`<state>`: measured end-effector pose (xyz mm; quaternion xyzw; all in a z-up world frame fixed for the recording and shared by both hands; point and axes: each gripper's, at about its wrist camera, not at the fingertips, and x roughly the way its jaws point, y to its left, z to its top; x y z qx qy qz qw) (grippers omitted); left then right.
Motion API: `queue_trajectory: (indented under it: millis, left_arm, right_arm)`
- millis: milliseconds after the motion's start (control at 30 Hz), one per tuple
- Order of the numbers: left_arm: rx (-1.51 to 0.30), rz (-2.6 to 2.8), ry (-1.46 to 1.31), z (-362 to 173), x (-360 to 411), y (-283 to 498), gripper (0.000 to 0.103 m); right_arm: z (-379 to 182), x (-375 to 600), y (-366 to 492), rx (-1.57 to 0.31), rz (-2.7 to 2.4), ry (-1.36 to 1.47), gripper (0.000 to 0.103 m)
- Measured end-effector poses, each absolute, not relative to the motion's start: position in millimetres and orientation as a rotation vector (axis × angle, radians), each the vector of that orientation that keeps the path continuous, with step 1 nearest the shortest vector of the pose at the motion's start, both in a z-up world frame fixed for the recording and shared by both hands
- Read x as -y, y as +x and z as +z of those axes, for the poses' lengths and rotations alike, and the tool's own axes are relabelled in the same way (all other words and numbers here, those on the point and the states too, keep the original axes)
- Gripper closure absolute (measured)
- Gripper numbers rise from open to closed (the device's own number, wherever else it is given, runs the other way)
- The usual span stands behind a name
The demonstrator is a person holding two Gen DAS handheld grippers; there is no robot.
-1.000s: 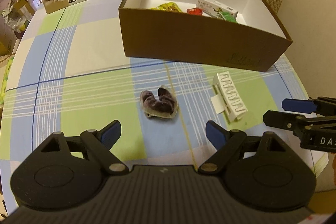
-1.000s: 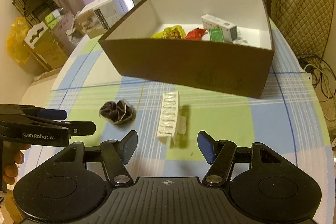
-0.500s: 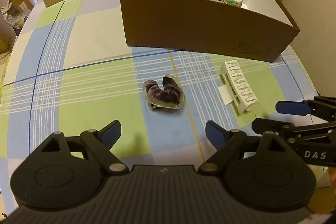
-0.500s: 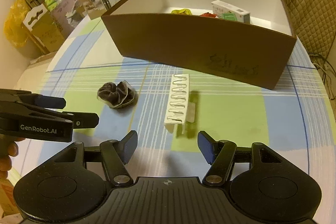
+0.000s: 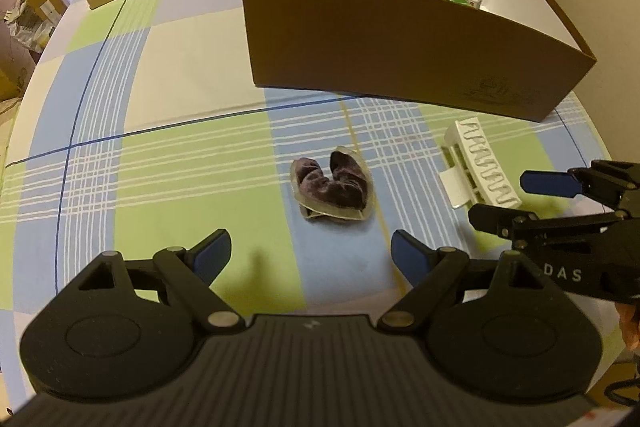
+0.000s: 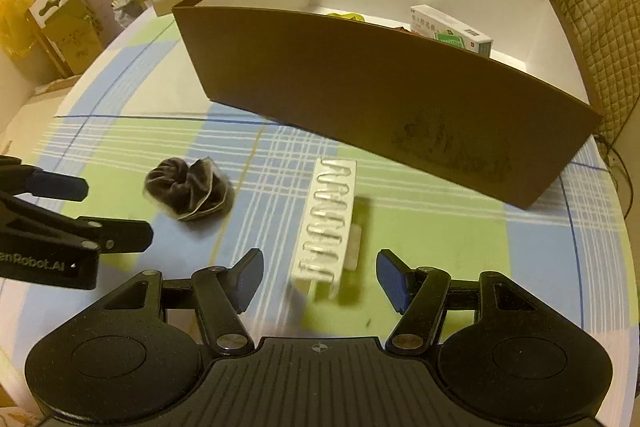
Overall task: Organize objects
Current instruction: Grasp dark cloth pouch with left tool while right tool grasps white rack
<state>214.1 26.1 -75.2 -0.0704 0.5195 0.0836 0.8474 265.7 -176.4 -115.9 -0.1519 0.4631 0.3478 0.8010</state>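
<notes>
Two loose things remain outside the brown box (image 5: 400, 55) on the checked surface (image 5: 180, 187): a white plastic rack (image 6: 330, 223) and a dark crumpled pouch (image 5: 332, 187). The box stands at the far side, well apart from the pouch and nearer the rack, with a white carton (image 6: 450, 31) and some wrappers already inside.

Over the last second both claws have dropped lower and closer. The rack now lies just ahead of the right claw (image 6: 320, 277), about in line with the gap between its fingers, and the pouch lies ahead of the left claw (image 5: 310, 253). Each claw is spread wide and grips nothing. I judge this the approach to a double pick-up, with both things yet to go into the box.

Box contents are largely hidden by the near wall; only the carton's top and a sliver of yellow show. Motion blur softens the rack's near end in the right view. What the pouch holds cannot be made out.
</notes>
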Motion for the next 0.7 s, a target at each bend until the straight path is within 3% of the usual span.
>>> queue_trajectory:
  millis: [400, 700]
  left_arm:
    - [-1.112, 0.174, -0.151, -88, -34, 228, 0.018]
    - [-1.121, 0.160, -0.144, -99, -32, 241, 0.019]
  right_arm:
    - [-131, 165, 281, -0.994, 0.734, -0.369, 0.045]
    - [-137, 177, 286, -0.978, 0.717, -0.402, 0.074]
